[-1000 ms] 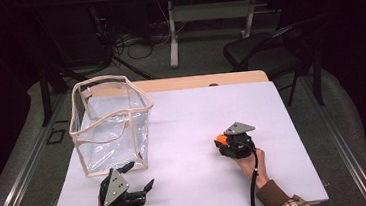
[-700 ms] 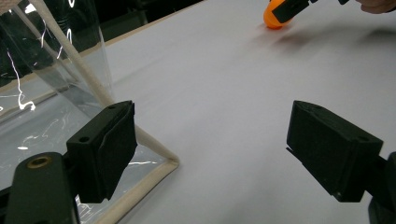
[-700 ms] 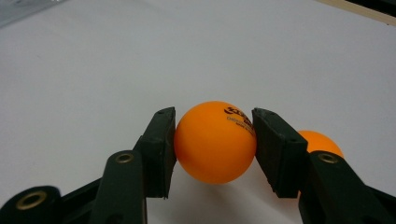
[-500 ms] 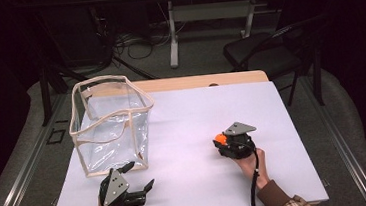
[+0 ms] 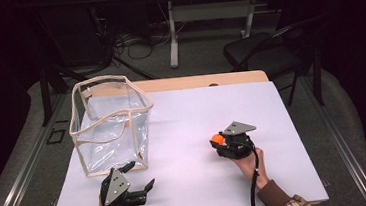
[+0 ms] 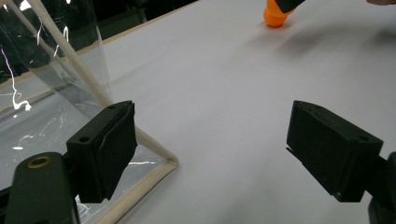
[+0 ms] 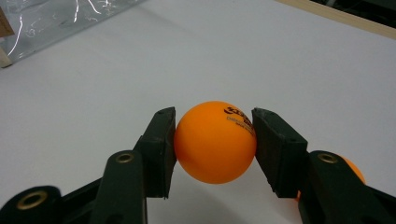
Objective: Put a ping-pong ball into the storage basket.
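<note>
White paper covers the table [image 5: 182, 118], with dark floor, cables and a chair beyond it at the top of the high view. My right gripper [image 7: 215, 140] has its jaws pressed on either side of an orange ball [image 7: 215, 141], right of centre in the high view, low over the paper. I also see a sliver of a second orange thing [image 7: 351, 168] behind one jaw. The clear bag [image 5: 110, 122] stands open-topped to the upper left of the ball, well apart from it, so I judge the carry runs leftward and up over its rim. My left gripper [image 6: 210, 154] rests at the lower left, jaws wide and empty, just beside the bag's near corner.
</note>
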